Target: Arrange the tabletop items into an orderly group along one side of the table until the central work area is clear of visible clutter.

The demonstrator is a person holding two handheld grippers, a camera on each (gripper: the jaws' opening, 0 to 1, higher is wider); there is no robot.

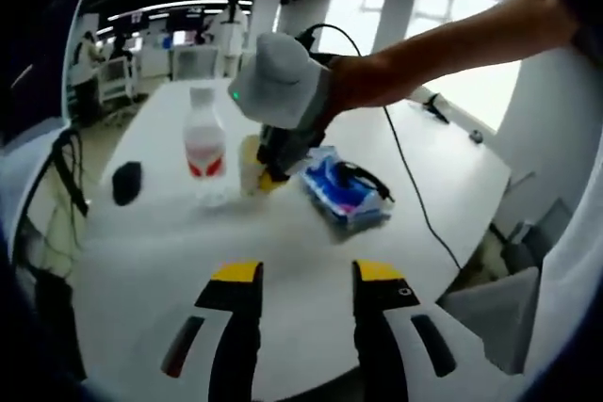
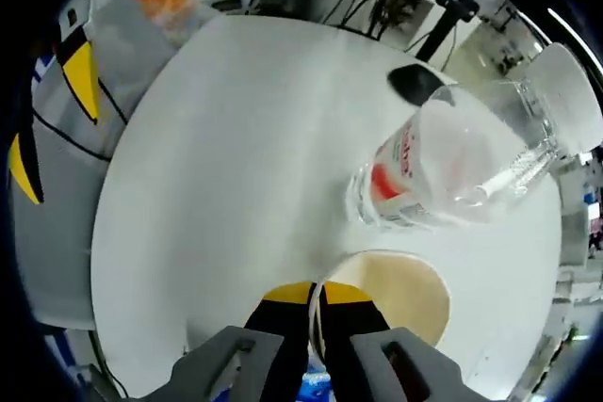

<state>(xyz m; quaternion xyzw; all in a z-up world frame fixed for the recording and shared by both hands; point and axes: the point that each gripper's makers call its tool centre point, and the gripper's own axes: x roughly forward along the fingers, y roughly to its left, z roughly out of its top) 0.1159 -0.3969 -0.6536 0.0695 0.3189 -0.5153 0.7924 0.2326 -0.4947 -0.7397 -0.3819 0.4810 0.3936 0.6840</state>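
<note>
A clear water bottle (image 1: 205, 150) with a red label stands upright on the white table (image 1: 292, 242). Right beside it is a cream paper cup (image 1: 249, 166), and my right gripper (image 1: 279, 163), held by a person's arm, comes down onto it. In the right gripper view my right gripper (image 2: 317, 295) is shut on the rim of the cup (image 2: 400, 303), with the bottle (image 2: 443, 167) just beyond it. My left gripper (image 1: 306, 275) stands open over the near table edge with nothing between its jaws. It also appears at the side as the left gripper (image 2: 52, 120).
A blue packet (image 1: 344, 193) with a black item on top lies right of the cup. A black mouse-like object (image 1: 126, 183) sits to the bottle's left, also seen as a black object (image 2: 415, 82). A black cable (image 1: 405, 167) runs across the right side of the table. Chairs stand around the table.
</note>
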